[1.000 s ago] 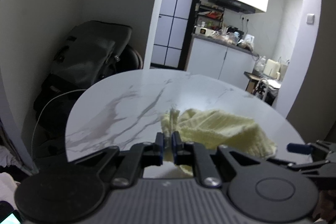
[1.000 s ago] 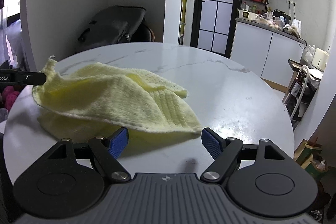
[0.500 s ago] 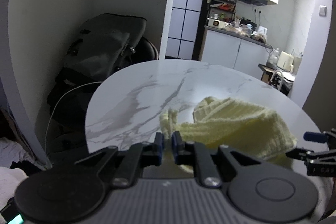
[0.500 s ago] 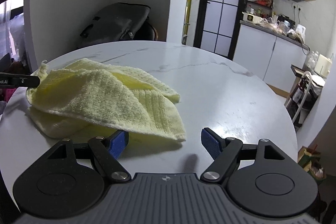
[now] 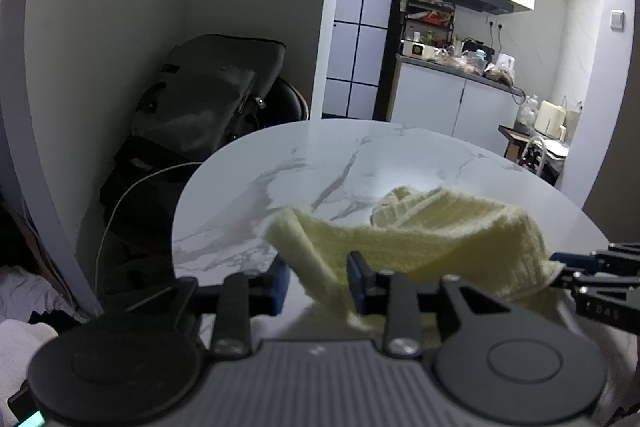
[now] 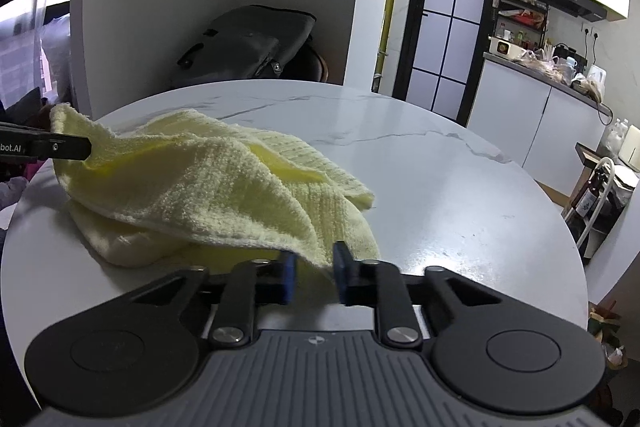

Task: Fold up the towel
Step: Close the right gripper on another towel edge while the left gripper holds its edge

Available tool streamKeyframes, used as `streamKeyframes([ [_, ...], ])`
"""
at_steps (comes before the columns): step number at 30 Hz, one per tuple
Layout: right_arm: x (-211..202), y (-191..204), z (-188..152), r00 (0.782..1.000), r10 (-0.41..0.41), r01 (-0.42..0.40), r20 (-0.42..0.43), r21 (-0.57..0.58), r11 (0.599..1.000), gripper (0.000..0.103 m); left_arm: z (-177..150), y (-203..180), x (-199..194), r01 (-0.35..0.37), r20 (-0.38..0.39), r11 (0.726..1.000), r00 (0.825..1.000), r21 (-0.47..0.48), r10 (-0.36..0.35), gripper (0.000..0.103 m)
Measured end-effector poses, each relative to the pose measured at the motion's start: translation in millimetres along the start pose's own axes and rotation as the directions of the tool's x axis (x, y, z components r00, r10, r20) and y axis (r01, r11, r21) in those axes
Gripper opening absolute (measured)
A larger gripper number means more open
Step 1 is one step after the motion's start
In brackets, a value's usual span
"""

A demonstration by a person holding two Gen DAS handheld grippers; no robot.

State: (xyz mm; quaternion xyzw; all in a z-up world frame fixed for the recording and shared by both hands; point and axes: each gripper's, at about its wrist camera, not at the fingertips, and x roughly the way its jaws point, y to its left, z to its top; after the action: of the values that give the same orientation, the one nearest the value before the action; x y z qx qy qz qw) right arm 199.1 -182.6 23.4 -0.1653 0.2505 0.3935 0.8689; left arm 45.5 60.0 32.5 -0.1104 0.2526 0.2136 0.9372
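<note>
A pale yellow towel (image 6: 208, 187) lies crumpled on the round white marble table (image 6: 440, 167); it also shows in the left wrist view (image 5: 420, 239). My left gripper (image 5: 318, 281) has its jaws apart, with the towel's near left corner lying between them. My right gripper (image 6: 314, 275) is partly closed, a gap still between its blue pads (image 6: 341, 267), and the towel's near right corner hangs into that gap. The left gripper's finger (image 6: 60, 147) touches the towel's left corner in the right wrist view. The right gripper's fingers (image 5: 580, 263) show at the towel's right edge.
A dark backpack (image 5: 208, 99) on a chair stands behind the table by the wall. A white cable (image 5: 120, 211) hangs at the left. Kitchen cabinets (image 6: 540, 115) and a cluttered counter are at the back right. A small shelf (image 6: 600, 195) stands right of the table.
My left gripper's jaws have opened from shut on the towel corner. My right gripper's jaws have narrowed around the towel's near right corner. The towel has shifted toward me.
</note>
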Motion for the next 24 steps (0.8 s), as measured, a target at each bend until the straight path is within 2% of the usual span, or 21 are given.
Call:
streamKeyframes([
  [3, -3.3, -0.8, -1.0, 1.0, 0.003, -0.003, 0.01, 0.003, 1.0, 0.01, -0.5, -0.9, -2.9, -0.004, 0.009, 1.0, 1.0, -0.002, 0.004, 0.047],
  [7, -6.7, -0.5, -1.2, 1.0, 0.007, -0.007, 0.02, 0.004, 1.0, 0.006, -1.5, -3.4, -6.3, -0.005, 0.015, 1.0, 1.0, 0.006, 0.005, 0.049],
  [19, -9.6, 0.1, -1.9, 0.999, 0.016, -0.017, 0.027, 0.011, 1.0, 0.005, -1.0, -3.0, -17.5, -0.024, 0.067, 1.0, 0.997, 0.0, 0.024, 0.049],
  [21, -8.8, -0.5, -1.4, 1.0, 0.016, -0.017, 0.025, 0.014, 1.0, 0.005, -0.8, -1.7, -17.0, -0.025, 0.07, 1.0, 0.997, -0.004, 0.025, 0.047],
  [23, -9.0, -1.1, -0.5, 0.999, 0.017, -0.017, 0.027, 0.016, 1.0, 0.005, -0.8, 0.4, -14.4, -0.016, 0.059, 1.0, 0.998, -0.013, 0.017, 0.036],
  [24, -8.7, -1.1, -0.1, 0.999, 0.017, -0.017, 0.028, 0.015, 1.0, 0.006, -0.7, 0.1, -12.6, -0.013, 0.049, 1.0, 0.999, -0.007, 0.013, 0.024],
])
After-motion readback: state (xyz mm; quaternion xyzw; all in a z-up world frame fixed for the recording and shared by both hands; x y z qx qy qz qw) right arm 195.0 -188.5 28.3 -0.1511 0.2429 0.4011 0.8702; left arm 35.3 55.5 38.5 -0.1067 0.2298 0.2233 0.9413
